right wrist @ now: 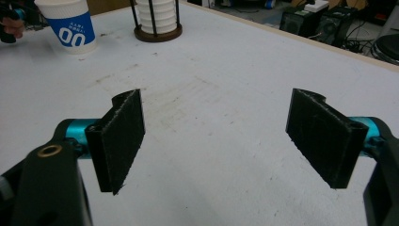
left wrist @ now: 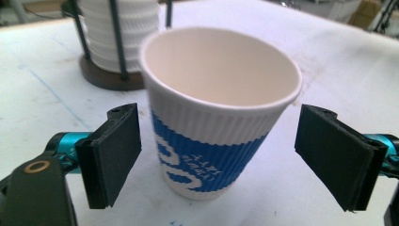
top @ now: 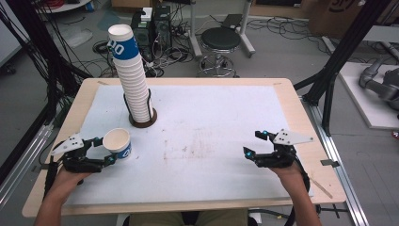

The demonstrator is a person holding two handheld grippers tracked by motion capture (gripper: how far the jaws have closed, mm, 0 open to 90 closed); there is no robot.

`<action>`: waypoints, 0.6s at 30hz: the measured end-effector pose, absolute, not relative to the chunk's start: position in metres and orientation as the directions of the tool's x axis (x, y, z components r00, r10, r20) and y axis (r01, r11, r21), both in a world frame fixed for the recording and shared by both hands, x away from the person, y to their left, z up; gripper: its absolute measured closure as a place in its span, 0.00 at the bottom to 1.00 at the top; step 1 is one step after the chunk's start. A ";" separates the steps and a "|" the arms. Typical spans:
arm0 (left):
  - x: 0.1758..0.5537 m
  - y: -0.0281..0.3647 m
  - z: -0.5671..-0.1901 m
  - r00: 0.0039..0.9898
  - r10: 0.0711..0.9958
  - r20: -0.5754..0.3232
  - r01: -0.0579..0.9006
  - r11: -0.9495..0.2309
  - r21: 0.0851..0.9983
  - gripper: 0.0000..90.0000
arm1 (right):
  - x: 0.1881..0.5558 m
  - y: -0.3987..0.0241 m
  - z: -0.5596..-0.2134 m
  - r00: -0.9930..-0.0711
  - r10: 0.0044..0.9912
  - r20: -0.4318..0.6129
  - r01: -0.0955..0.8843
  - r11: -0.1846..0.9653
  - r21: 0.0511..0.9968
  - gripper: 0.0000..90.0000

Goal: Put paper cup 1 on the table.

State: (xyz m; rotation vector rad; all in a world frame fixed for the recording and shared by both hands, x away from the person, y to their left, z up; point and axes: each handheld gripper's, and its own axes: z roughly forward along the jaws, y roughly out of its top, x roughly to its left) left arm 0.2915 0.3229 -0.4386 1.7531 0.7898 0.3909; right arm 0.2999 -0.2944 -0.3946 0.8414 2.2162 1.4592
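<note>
Nearest, left hand-held gripper apart around upright cup on desk, released; right hand-held gripper apart, idle; stack untouched.

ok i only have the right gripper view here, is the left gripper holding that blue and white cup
Observer: No. In the left gripper view the pads stand clear of the cup on both sides.
Operator: is the cup upright
Observer: Yes, it stands on the white mat, mouth up, and it is empty inside.
Operator: how tall is the stack behind it
Observer: The high view shows the cup stack rising well above its holder and leaning left toward the top.
</note>
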 end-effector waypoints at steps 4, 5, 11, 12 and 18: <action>0.288 0.328 -0.430 0.719 0.680 -0.143 0.285 -0.101 0.953 0.17 | 0.300 -0.294 -0.395 -0.762 0.647 0.027 0.281 0.292 0.914 0.23; 0.288 0.327 -0.427 0.717 0.681 -0.146 0.275 -0.084 0.958 0.17 | 0.300 -0.294 -0.395 -0.761 0.648 0.025 0.279 0.292 0.915 0.23; 0.285 0.325 -0.409 0.691 0.703 -0.168 0.244 -0.008 0.970 0.17 | 0.300 -0.295 -0.395 -0.758 0.652 0.029 0.284 0.289 0.914 0.23; 0.285 0.326 -0.407 0.687 0.704 -0.178 0.241 0.010 0.971 0.17 | 0.300 -0.295 -0.395 -0.758 0.652 0.027 0.282 0.290 0.915 0.23; 0.281 0.324 -0.390 0.672 0.714 -0.196 0.199 0.081 0.977 0.17 | 0.301 -0.296 -0.395 -0.754 0.656 0.031 0.288 0.287 0.914 0.23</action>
